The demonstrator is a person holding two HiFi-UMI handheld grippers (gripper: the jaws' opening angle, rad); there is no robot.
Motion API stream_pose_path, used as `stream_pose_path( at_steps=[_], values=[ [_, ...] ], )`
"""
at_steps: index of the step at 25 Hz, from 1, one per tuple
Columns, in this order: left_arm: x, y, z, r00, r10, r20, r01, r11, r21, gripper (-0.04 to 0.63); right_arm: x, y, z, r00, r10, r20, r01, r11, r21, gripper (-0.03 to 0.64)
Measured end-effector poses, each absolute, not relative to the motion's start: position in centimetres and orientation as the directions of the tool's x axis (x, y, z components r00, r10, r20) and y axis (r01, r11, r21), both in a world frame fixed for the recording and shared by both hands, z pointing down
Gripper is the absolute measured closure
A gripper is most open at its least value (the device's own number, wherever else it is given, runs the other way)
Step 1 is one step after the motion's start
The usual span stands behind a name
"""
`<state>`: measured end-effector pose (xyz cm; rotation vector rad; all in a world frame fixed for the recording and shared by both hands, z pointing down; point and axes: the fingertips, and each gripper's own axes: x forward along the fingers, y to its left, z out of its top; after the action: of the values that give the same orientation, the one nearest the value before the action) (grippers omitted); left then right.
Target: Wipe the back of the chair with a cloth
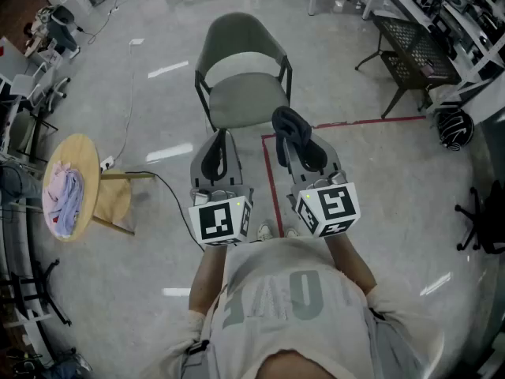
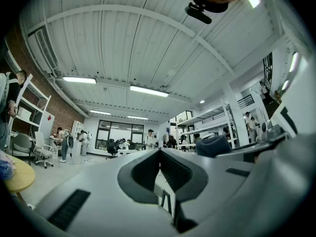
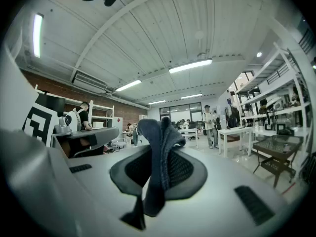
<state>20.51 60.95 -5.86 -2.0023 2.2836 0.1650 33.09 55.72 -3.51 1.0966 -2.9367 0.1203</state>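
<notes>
A grey-green chair (image 1: 243,76) stands on the floor ahead of me, seat toward me and curved back (image 1: 241,36) on the far side. My right gripper (image 1: 290,133) hangs over the seat's near right corner, shut on a dark blue cloth (image 1: 289,123). In the right gripper view the cloth (image 3: 160,149) sticks up between the jaws and droops over them. My left gripper (image 1: 216,139) is level with it to the left, near the seat's front left corner; its jaws meet with nothing between them (image 2: 159,153). Both point upward and away from the chair.
A small round wooden table (image 1: 79,152) with a pink and lavender cloth (image 1: 63,196) stands at the left. A cable (image 1: 170,192) runs across the floor by it. Red tape (image 1: 271,181) marks the floor. A black mesh table (image 1: 410,50) and a helmet (image 1: 453,126) are at right.
</notes>
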Motion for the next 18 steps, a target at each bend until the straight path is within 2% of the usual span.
stream_pose_path(
  at_steps=[11,18],
  values=[
    [17.5,62.7,-5.4,-0.171,-0.972,-0.162,-0.985,0.168,0.031,0.58,30.8,56.5,-2.6,-0.77,-0.634,0.071,-0.637,0.77,-0.04,0.557],
    [12.6,64.4,-4.4,-0.205,-0.962,-0.179,-0.979,0.201,0.044,0.58,28.2,57.3,-1.2,-0.782,-0.617,0.088,-0.622,0.781,-0.053,0.557]
  ],
)
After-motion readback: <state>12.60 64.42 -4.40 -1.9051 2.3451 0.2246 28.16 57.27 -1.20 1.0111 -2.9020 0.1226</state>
